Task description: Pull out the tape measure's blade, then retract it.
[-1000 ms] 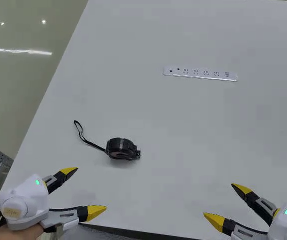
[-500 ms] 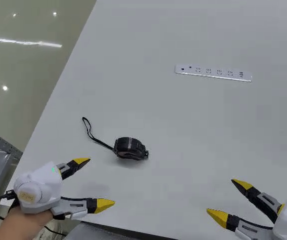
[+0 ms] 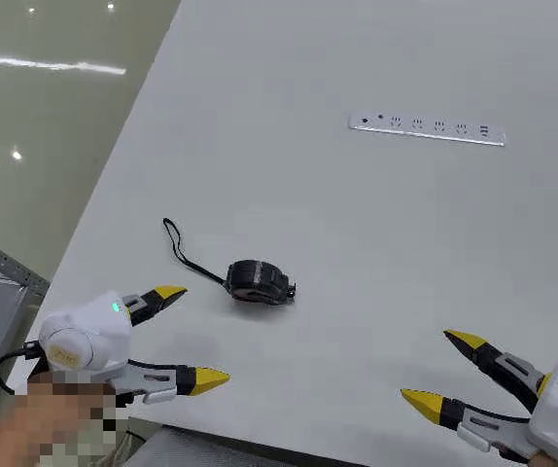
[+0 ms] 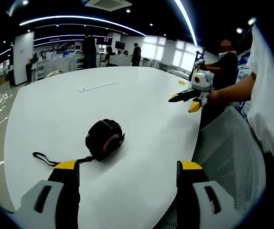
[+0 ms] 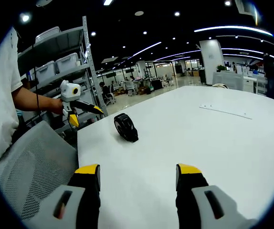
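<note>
Tape measure [image 3: 260, 282], black case, lies on its flat side on the white surface [image 3: 357, 224], toward the near left edge, with nothing touching it. Blade looks fully wound in. A small nub on the case's right end is probably the blade hook, but it is too small to be sure. Black wrist strap [image 3: 184, 251] trails loose from the opposite end, away toward the left edge. Left claw [image 3: 193, 334] hangs just short of the case on the near side, jaws spread wide, empty. In the left gripper view the case sits between and beyond its two yellow tips, so it seems lined up to close on the body. Right claw [image 3: 440, 370] is well apart to the right, near the front edge, jaws likewise wide and empty, facing the nub end. Judgement: the split makes sense, left to pin the case and right to draw the blade; pull-out not yet begun. A white power strip [image 3: 425, 128] lies flat farther back, well clear of the work. Writing: none legible. No brand or label can be made out on the case; the power strip shows socket holes and a dark dot, no readable text.
</note>
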Action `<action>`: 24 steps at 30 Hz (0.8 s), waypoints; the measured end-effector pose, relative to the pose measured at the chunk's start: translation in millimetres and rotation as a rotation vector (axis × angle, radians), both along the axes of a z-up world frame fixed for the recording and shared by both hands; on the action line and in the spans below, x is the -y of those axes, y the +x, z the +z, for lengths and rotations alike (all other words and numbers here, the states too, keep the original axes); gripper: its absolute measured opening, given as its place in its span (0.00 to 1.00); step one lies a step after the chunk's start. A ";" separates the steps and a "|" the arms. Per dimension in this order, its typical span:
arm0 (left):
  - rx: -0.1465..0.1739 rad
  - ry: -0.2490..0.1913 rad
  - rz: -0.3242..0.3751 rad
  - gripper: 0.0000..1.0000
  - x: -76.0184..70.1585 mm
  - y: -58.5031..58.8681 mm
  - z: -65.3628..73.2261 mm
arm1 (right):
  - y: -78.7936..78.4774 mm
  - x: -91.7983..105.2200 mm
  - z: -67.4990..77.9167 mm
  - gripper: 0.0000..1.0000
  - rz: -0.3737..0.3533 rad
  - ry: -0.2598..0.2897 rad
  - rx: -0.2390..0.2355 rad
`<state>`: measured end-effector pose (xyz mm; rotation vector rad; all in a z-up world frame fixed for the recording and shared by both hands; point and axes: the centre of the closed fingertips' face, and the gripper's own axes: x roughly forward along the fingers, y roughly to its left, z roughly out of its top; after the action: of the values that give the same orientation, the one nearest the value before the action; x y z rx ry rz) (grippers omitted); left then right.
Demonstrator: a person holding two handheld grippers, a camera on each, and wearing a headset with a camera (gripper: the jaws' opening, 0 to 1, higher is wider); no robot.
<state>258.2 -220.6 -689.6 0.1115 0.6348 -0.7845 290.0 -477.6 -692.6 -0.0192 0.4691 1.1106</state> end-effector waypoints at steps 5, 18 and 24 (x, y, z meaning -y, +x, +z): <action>-0.002 0.005 -0.025 0.81 1.4 6.6 -2.1 | 1.6 -7.8 -2.4 0.65 0.037 0.003 0.004; -0.002 0.051 -0.095 0.79 1.2 16.5 -7.9 | 6.7 -22.0 -9.6 0.64 0.095 0.002 0.009; -0.004 0.069 -0.122 0.78 1.7 21.9 -11.3 | 10.4 -30.0 -12.2 0.63 0.110 0.006 0.010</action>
<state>280.1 -222.3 -700.9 0.2128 0.6638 -0.8811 300.4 -447.6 -704.7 -0.0463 0.4599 1.2192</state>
